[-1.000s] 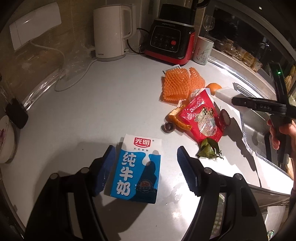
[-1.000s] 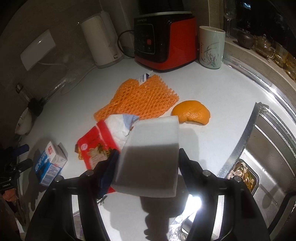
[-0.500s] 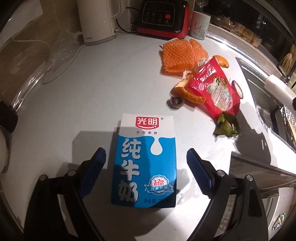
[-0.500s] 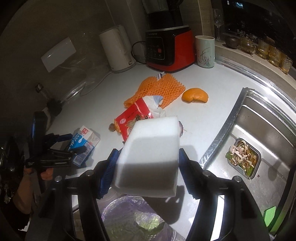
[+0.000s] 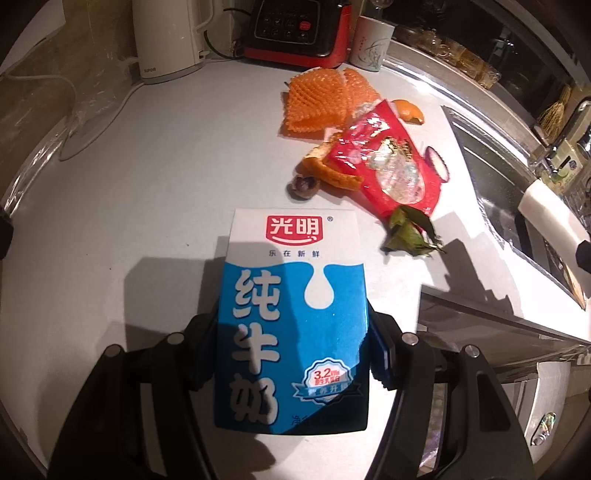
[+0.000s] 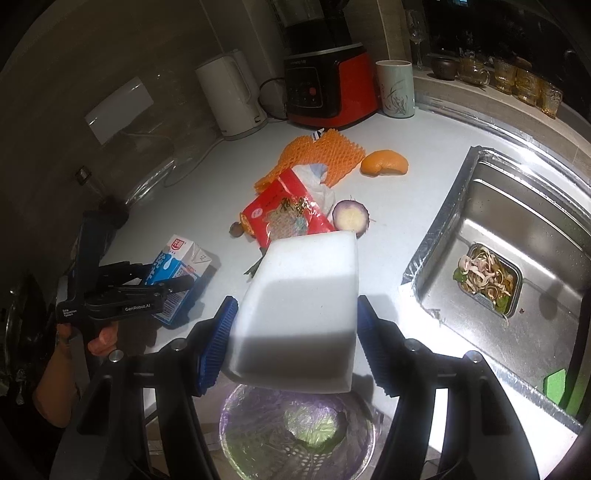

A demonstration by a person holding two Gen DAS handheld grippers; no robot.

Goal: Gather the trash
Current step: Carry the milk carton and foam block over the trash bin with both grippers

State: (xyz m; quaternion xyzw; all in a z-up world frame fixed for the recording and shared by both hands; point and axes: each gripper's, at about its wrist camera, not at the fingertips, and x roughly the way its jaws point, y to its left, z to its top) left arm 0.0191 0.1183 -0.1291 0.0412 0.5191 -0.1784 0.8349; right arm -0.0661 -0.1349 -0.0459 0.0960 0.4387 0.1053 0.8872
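Observation:
A blue and white milk carton (image 5: 295,302) lies flat on the white counter (image 5: 147,184). My left gripper (image 5: 291,350) straddles its lower half; the jaws are closing and both blue pads touch the carton's sides. The right wrist view shows the same carton (image 6: 181,273) with the left gripper (image 6: 173,284) on it, held by a hand. My right gripper (image 6: 295,332) is shut on a white foam box (image 6: 303,295), above a bin lined with a purple bag (image 6: 240,424). More trash lies mid-counter: orange foam net (image 5: 325,99), red wrapper (image 5: 388,166), green leaves (image 5: 410,232), orange peel (image 6: 384,162).
A white kettle (image 5: 166,37), a red and black blender base (image 5: 299,29) and a cup (image 5: 369,48) stand along the back wall. The steel sink (image 6: 498,221) on the right holds a strainer of food scraps (image 6: 487,280). A purple vegetable slice (image 6: 350,216) lies beside the wrapper.
My left gripper sank over the milk carton; its jaws widened, then came in against the carton's sides. My right gripper carried the foam box back from the counter, and the bin now shows beneath it.

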